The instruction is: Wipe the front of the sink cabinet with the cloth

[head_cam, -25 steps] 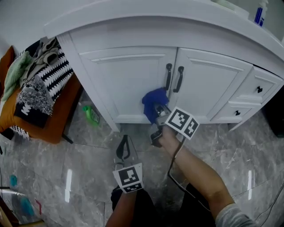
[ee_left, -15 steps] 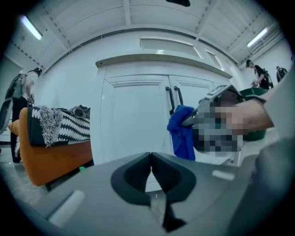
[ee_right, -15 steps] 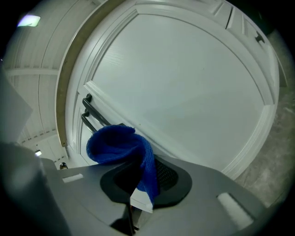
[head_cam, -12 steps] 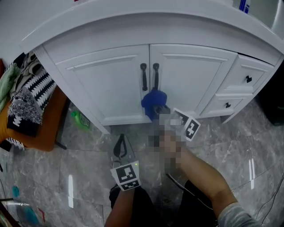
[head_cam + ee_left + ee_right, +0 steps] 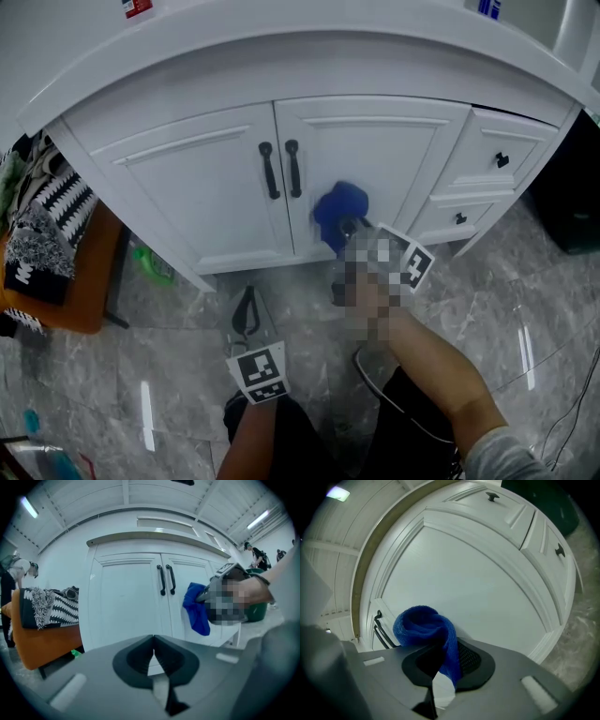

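Fingers (image 5: 472,662) of the right gripper (image 5: 351,228) were clamped narrow on the blue cloth (image 5: 339,207), pressing it against the sink cabinet (image 5: 187,192); across that front the cloth had slid right, from under the handles (image 5: 279,169) onto the right door (image 5: 403,159), so wiping was probably midway; the left gripper (image 5: 247,315) hung nearer, above the floor, fingers together on nothing.

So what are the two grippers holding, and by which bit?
The right gripper pinches the blue cloth by one end; the bunched rest sticks out ahead. The left gripper holds nothing, jaws together.
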The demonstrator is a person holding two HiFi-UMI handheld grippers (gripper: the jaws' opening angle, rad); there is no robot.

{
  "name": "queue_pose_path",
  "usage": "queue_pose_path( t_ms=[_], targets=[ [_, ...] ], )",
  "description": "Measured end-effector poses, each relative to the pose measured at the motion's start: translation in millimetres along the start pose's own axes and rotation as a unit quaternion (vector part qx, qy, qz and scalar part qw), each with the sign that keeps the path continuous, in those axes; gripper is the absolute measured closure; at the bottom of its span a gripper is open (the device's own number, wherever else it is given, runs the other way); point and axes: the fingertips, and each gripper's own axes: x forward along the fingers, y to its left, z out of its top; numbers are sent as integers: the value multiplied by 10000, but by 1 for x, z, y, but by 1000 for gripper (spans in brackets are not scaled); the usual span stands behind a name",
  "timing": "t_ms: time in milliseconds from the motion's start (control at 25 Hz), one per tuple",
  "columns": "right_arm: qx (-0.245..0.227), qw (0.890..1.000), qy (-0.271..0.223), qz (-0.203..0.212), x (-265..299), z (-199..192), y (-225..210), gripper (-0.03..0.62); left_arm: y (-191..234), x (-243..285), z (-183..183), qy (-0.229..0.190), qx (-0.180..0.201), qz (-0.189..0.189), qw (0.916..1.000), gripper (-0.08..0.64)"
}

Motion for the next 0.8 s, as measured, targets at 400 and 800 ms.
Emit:
queue_pose_path(
  t_ms=[400, 800],
  targets=[
    [-230, 9961, -693, -493, -42, 75, -69, 538, -7, 9, -5, 73, 50, -74, 9999, 549],
    [-582, 9934, -872, -459, -57, 126, -45, 538, -18, 20, -11, 75, 239, -291, 9993, 549]
  ],
)
